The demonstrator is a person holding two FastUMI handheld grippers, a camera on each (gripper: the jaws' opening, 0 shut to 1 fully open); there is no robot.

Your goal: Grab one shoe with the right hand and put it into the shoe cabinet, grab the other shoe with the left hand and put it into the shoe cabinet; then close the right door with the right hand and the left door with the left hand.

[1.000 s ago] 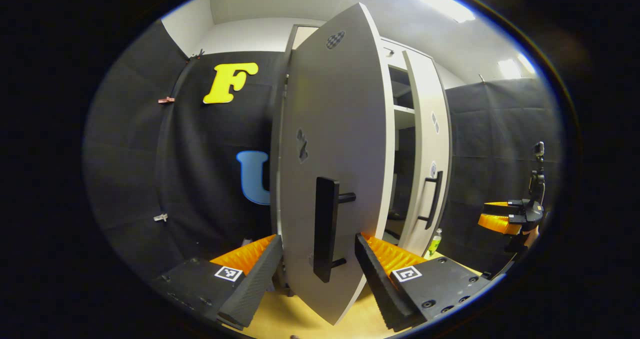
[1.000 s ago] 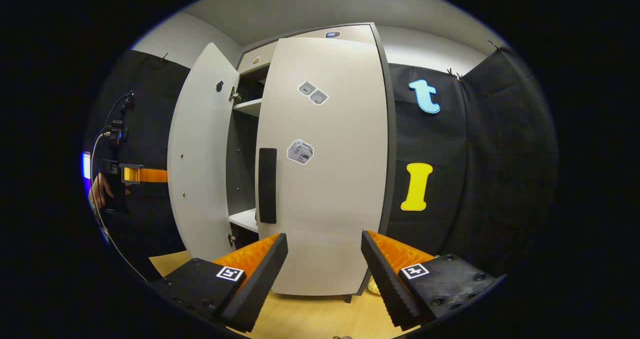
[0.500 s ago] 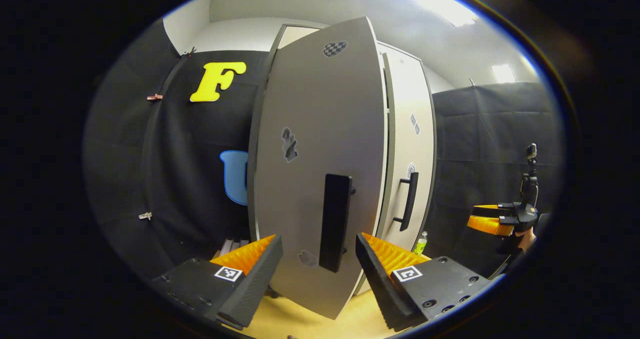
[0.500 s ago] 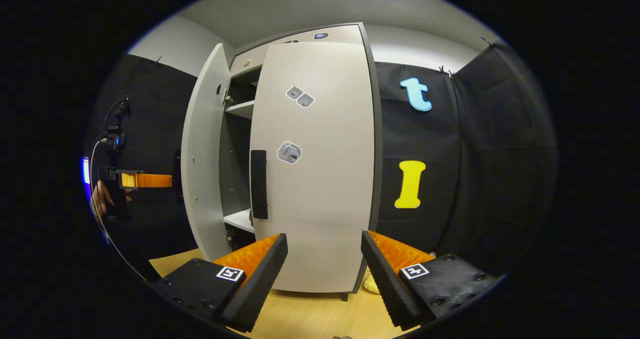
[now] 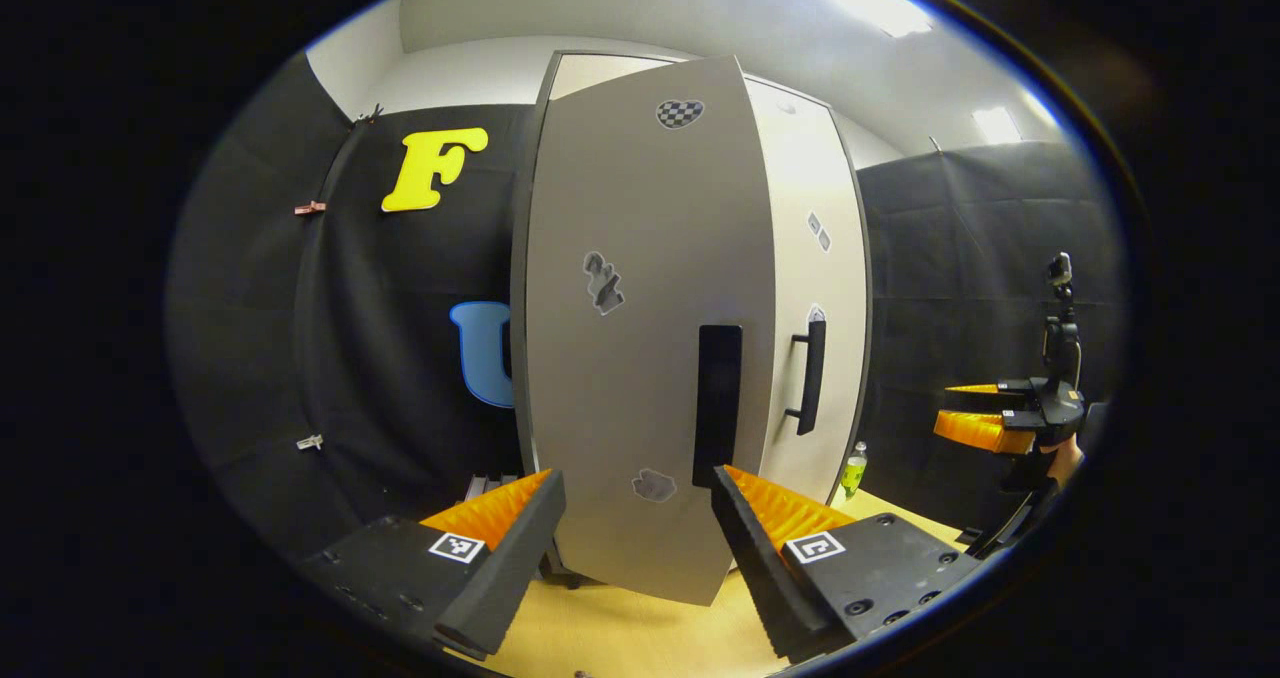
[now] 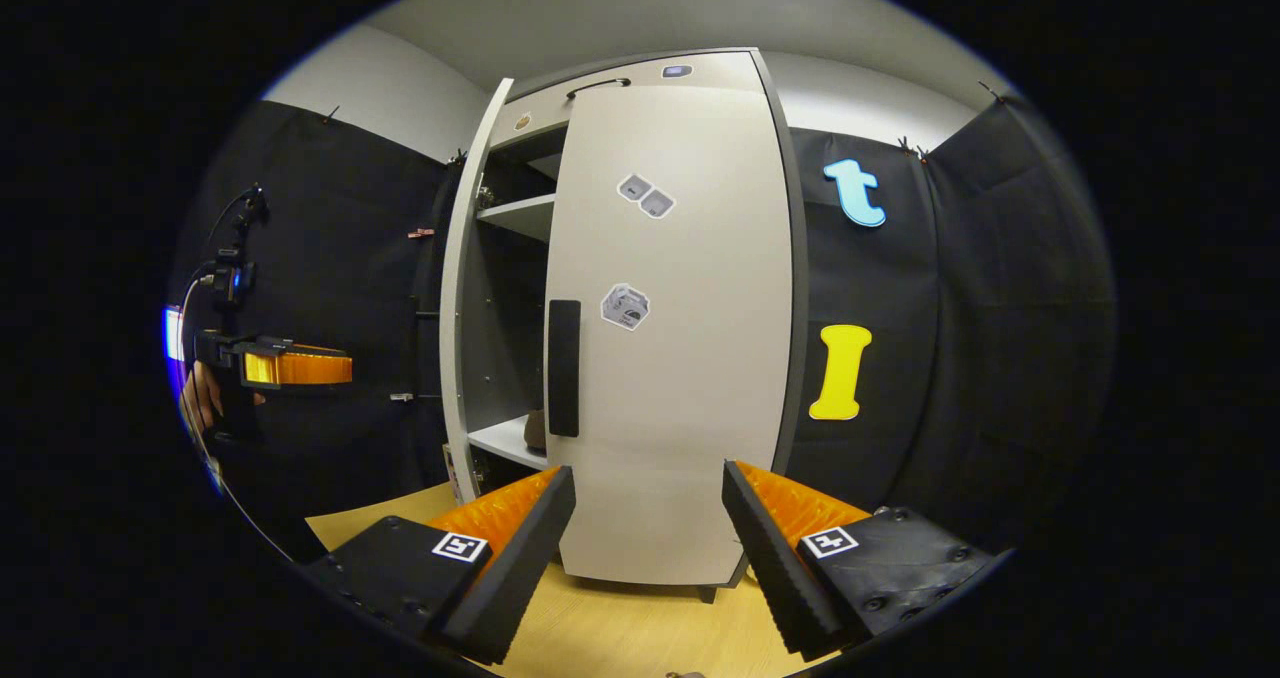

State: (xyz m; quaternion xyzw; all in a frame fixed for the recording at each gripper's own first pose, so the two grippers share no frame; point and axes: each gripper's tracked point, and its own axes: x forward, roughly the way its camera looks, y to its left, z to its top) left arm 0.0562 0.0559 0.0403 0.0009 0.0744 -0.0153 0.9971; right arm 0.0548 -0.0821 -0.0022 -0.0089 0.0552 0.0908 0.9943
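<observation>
Left tongs stand released, fingers wide apart, with the left door straight ahead and its dark handle just above the right finger. Nothing is held between them. In the left gripper view that door is almost shut, standing only a little proud of the right door, which lies flat against the cabinet with its own handle showing side-on. A small green bottle stands on the floor by the cabinet's right foot.

Right tongs are likewise released and empty, facing the right door, close to it but not touching. In the right gripper view the left door is seen edge-on, with a gap left of the right door showing the cabinet inside: an upper shelf and a lower shelf. On the lower shelf a brown shoe peeks out beside the right door's handle; the other shoe cannot be made out.

Each view also catches the other tongs far off at the edge, held in a hand.
</observation>
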